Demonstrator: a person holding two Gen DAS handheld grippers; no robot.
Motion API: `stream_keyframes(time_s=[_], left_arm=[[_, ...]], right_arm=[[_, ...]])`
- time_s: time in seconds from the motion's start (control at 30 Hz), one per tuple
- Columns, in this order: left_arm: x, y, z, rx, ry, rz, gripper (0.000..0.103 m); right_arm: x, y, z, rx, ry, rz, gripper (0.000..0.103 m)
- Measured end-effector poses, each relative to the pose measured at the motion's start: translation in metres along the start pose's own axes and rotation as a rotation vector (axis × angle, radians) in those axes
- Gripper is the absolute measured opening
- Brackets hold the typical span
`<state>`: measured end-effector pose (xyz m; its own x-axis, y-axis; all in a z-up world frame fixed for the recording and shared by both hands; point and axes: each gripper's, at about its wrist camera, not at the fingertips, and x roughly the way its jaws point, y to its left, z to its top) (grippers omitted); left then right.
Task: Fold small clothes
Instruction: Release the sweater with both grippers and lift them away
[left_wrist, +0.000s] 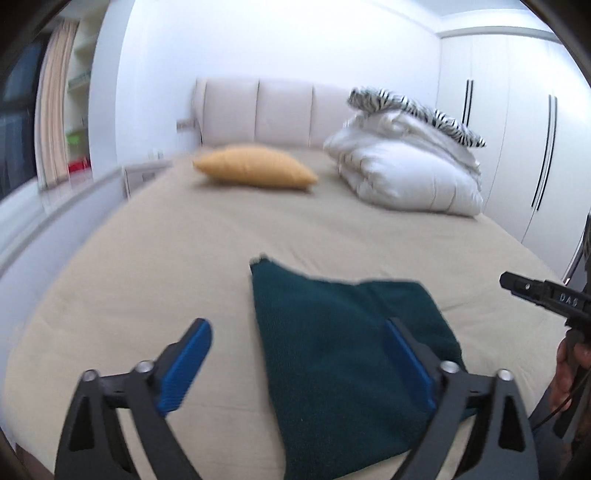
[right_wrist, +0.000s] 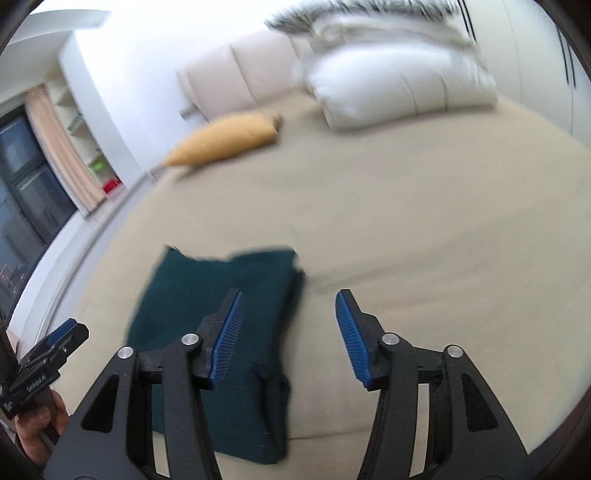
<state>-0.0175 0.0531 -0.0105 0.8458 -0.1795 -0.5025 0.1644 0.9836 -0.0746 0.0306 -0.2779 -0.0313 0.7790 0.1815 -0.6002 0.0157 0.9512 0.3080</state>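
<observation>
Left tool (left_wrist: 297, 360): hovering w/ jaws wide apart, gripping nothing.
Right tool (right_wrist: 290, 338): also gaping, empty.
Green garment (right_wrist: 218, 325): lying folded on bed (right_wrist: 424, 221), under both tools.
Tip: pinching edge corners evenly prob. keeps fold square.

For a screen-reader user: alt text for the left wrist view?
A dark green garment lies on a beige bed below the open left gripper. Beyond are a yellow pillow and a white duvet.
</observation>
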Motion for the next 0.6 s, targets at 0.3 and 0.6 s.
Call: stream_keyframes(time_s=[0.3, 0.6], left_arm=[[-0.086, -0.011, 0.036, 0.029, -0.275, 0.119, 0.103], [-0.082, -0.006, 0.032, -0.027, -0.158, 0.153, 0.103]], right_arm=[[-0.132, 0.058, 0.016, -0.166, -0.467, -0.069, 0.103], [-0.159, 0.07, 0.022, -0.155, -0.39, 0.019, 0.103]])
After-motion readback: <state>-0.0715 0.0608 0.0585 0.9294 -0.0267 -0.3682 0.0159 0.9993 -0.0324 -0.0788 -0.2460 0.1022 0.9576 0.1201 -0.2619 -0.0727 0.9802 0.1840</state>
